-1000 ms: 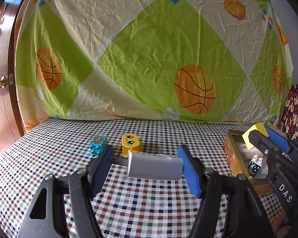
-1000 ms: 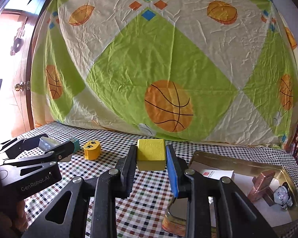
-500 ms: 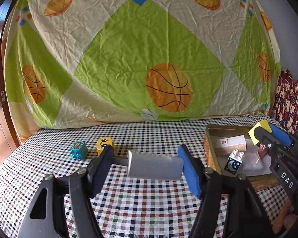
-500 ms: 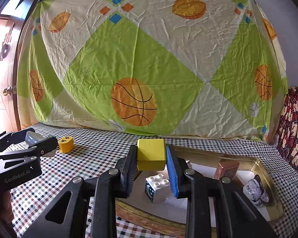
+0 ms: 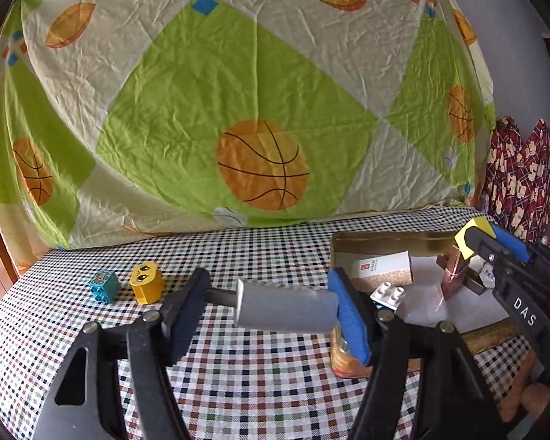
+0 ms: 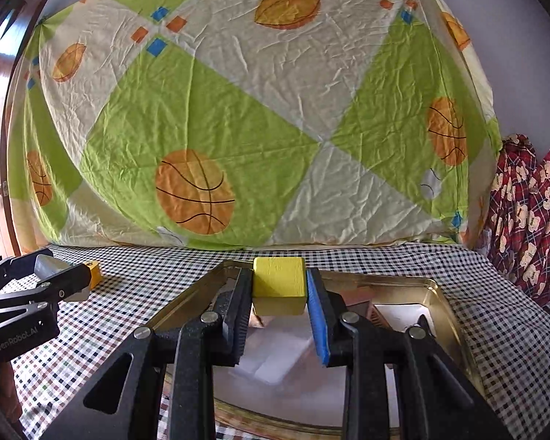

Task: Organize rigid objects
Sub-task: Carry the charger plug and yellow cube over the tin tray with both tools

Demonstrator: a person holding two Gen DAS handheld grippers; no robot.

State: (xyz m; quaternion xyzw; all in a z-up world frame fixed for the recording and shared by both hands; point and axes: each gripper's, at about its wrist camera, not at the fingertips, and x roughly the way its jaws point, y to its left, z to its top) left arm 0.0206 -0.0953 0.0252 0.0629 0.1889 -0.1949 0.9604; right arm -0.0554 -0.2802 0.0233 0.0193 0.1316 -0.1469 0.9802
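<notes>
Right tool [image 6: 279,295] now over tin [image 6: 436,293]

between the right gripper's [image 6: 279,295] black and blue fingers sits a plain yellow block [image 6: 279,284]. the left gripper [image 5: 271,302] has the same black and blue fingers around a grey piece [image 5: 286,310]. beyond its black finger lie a teal block [image 5: 104,285], print unclear, and a yellow one with a cartoon face [image 5: 147,281]. the tin [image 6: 443,304] under the right fingers is gold; the tablecloth [image 5: 260,374] is small multicolour check.
</notes>
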